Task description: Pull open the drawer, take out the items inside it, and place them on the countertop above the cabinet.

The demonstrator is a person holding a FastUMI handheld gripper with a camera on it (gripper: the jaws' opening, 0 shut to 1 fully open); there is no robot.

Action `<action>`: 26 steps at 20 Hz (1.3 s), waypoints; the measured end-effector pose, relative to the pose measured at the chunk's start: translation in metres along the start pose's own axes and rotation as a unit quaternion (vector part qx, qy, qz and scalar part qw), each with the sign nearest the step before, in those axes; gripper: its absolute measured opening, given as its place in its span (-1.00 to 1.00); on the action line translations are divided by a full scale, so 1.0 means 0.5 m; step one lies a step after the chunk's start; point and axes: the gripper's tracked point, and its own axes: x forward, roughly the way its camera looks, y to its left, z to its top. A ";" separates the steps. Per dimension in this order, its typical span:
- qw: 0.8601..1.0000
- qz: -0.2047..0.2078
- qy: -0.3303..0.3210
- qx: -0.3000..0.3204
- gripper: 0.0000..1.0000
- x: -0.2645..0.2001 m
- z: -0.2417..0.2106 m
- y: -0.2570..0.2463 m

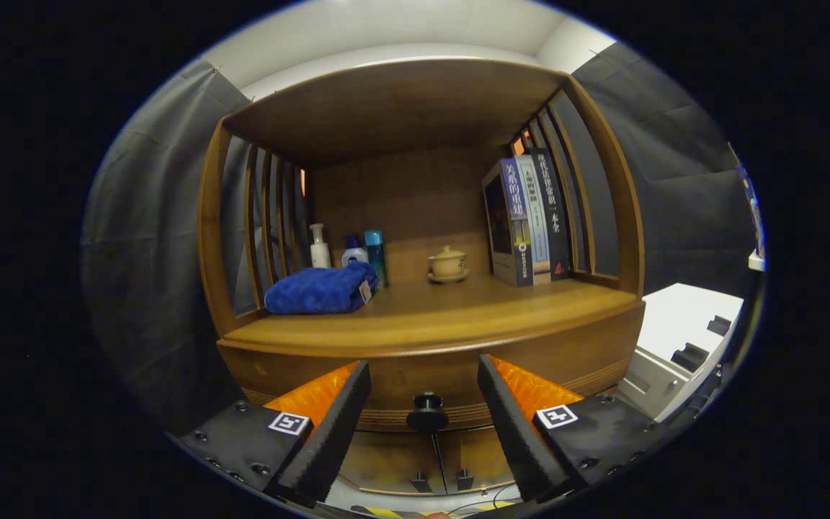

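- Wooden cabinet (429,360) stands ahead in the gripper view; its drawer (386,386) is closed, its front just below the countertop (451,310); what lies inside is hidden
- gripper (424,393) has its fingers spread wide, holding nothing; the dark round drawer knob (427,411) sits between the fingers, touching neither
- on the countertop: a folded blue towel (320,290) at the left; three bottles (350,252) behind it; a lidded teacup on a saucer (448,264) near the middle; upright books (527,220) against the right slats
- below the drawer, two cabinet doors (429,458) meet, shut
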 end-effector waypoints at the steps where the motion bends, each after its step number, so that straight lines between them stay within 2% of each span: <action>1: 1.000 -0.002 0.004 0.002 0.97 0.009 -0.022 -0.004; 6: 1.000 -0.019 -0.001 -0.018 0.97 0.048 -0.081 -0.029; 13: 0.999 -0.012 0.035 -0.002 0.62 0.065 -0.119 -0.026; 16: 0.999 -0.012 0.038 0.011 0.44 0.076 -0.119 -0.023; 18: 1.000 -0.014 0.016 0.003 0.32 0.093 -0.103 -0.027; 26: 0.999 0.002 0.035 0.002 -0.10 0.077 -0.116 -0.020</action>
